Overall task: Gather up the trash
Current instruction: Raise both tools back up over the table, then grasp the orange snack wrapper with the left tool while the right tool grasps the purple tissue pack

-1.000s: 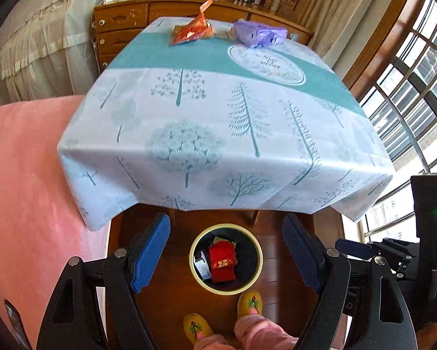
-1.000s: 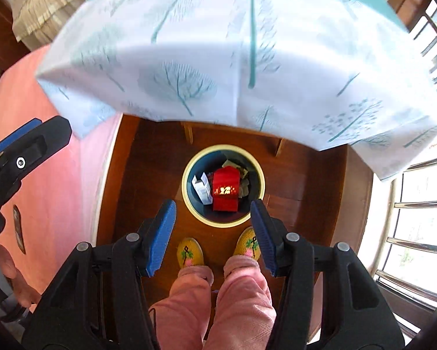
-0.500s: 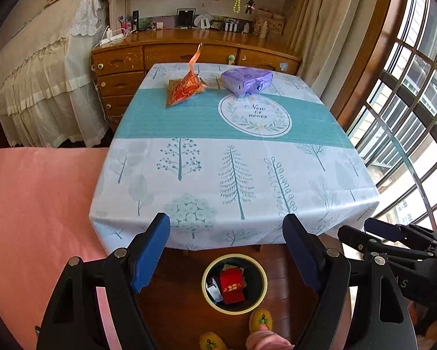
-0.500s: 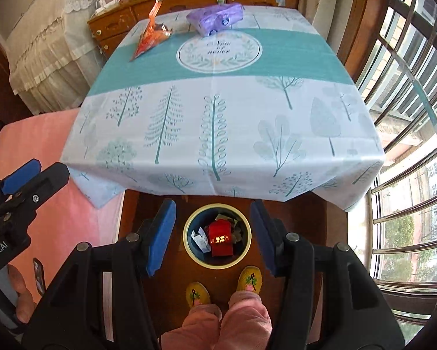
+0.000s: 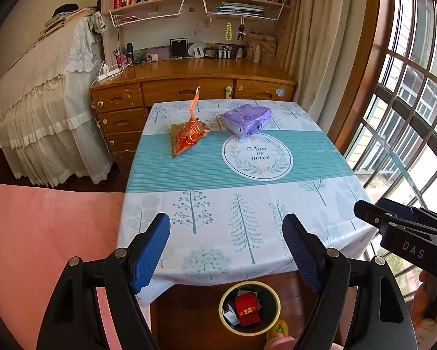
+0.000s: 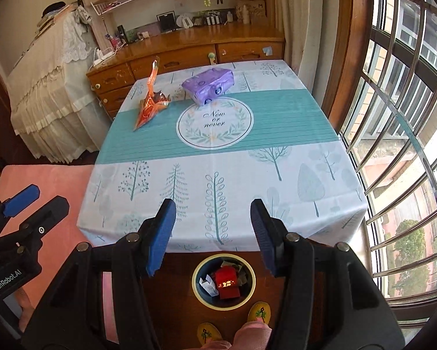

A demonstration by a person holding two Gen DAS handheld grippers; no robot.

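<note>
Orange foil and purple plastic mark the last litter on a tree-patterned worktop (image 5: 241, 180): an orange wrapper (image 5: 187, 135) with a tall torn strip lies near the far edge, and a purple packet (image 5: 246, 119) sits just beside it, while a yellow-rimmed bin (image 5: 249, 307) on the wooden floor below the near edge already holds a red box and scraps. Both tools hover over the near edge, empty; the left tool (image 5: 227, 250) is spread wide with nothing between its blue pads, and the right tool (image 6: 212, 233) stands partly spread, likewise gripping nothing. Risks from here look plain: the wrapper is thin and crinkly, so a pinch on its upright strip could tear it or let it slip, and the loose cloth could bunch or drag if a pad catches it during the long reach across. The packet looks soft and rounded, and the narrower right tool may squeeze it out sideways. A second ago both cameras looked almost straight down into the bin between a pair of yellow slippers (image 6: 233, 322); both have since risen and tilted up, so the whole worktop, the dresser and the bookshelves now fill the view.
</note>
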